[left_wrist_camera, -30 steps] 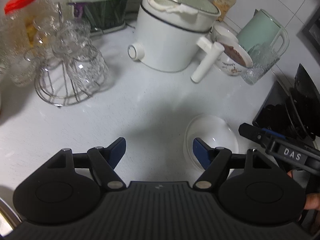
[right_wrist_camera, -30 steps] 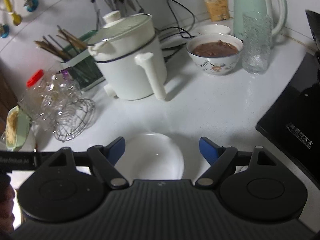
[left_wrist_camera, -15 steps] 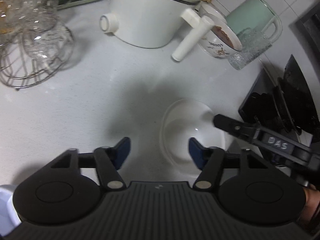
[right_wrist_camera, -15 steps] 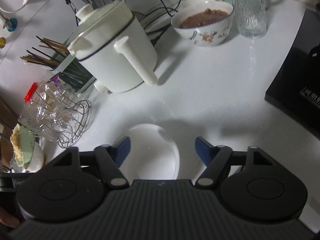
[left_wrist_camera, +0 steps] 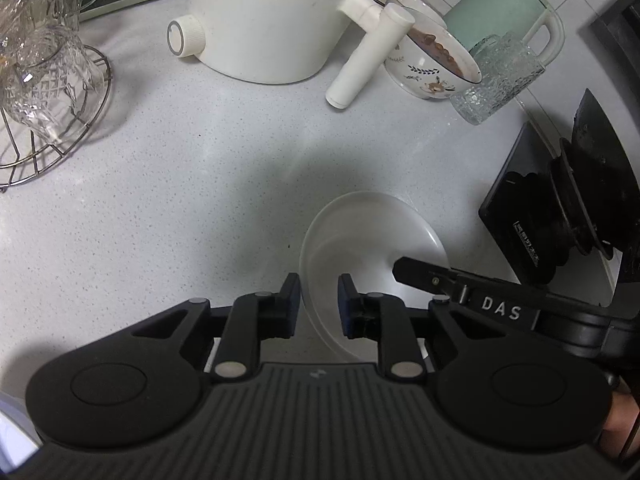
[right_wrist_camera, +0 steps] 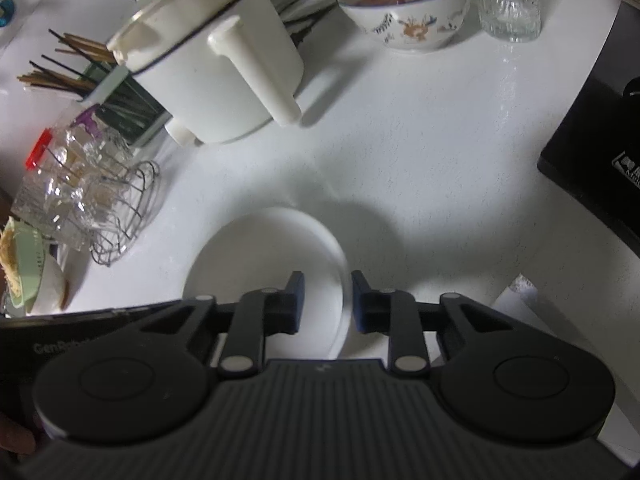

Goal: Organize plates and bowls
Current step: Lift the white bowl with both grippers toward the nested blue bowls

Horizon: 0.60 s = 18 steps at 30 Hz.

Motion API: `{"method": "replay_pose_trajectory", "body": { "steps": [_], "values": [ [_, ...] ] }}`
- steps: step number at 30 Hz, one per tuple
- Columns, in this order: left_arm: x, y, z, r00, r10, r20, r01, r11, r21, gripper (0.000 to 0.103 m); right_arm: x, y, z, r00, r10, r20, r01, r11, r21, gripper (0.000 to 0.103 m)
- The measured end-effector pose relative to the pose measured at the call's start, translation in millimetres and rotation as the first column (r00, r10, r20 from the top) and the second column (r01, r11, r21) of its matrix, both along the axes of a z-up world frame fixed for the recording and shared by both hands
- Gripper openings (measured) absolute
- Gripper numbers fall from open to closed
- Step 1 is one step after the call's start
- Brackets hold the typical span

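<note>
White bowl [left_wrist_camera: 372,248] on speckled bench [left_wrist_camera: 168,168], in front of white electric pot [left_wrist_camera: 272,16]. Left gripper [left_wrist_camera: 319,304] at bowl's near-left rim, jaws narrowed to a small gap straddling the rim, one inside, one outside; contact with the rim not discernible. Right gripper [right_wrist_camera: 327,304] at bowl's opposite rim, jaws likewise narrowed astride the edge; grip not confirmable. Beyond the pot handle: patterned bowl [right_wrist_camera: 404,8] with brown contents, textured glass [right_wrist_camera: 508,4] just beside it, green kettle [left_wrist_camera: 504,20] behind. Left of the pot: wire rack [left_wrist_camera: 52,120] carrying clear glasses. Right of white bowl: black appliance [right_wrist_camera: 592,152].
</note>
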<state>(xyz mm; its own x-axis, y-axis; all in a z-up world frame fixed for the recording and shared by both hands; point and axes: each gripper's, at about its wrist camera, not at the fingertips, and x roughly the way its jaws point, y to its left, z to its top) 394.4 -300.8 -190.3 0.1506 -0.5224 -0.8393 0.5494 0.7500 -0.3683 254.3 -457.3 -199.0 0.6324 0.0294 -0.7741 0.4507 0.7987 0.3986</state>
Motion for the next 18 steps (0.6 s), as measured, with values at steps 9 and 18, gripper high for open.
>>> {"method": "replay_pose_trajectory", "body": {
  "steps": [9, 18],
  "values": [
    [-2.4, 4.2, 4.2, 1.0, 0.03, -0.01, -0.03, 1.0, 0.006, 0.024, -6.9, -0.7, 1.2, 1.0, -0.001, -0.001, 0.001, 1.0, 0.027, 0.017],
    [-17.5, 18.3, 28.6, 0.999, 0.027, 0.034, -0.026, 0.999, -0.038, 0.024, -20.7, 8.8, 16.0, 1.0, 0.004, 0.007, -0.005, 0.999, 0.042, 0.017]
  ]
}}
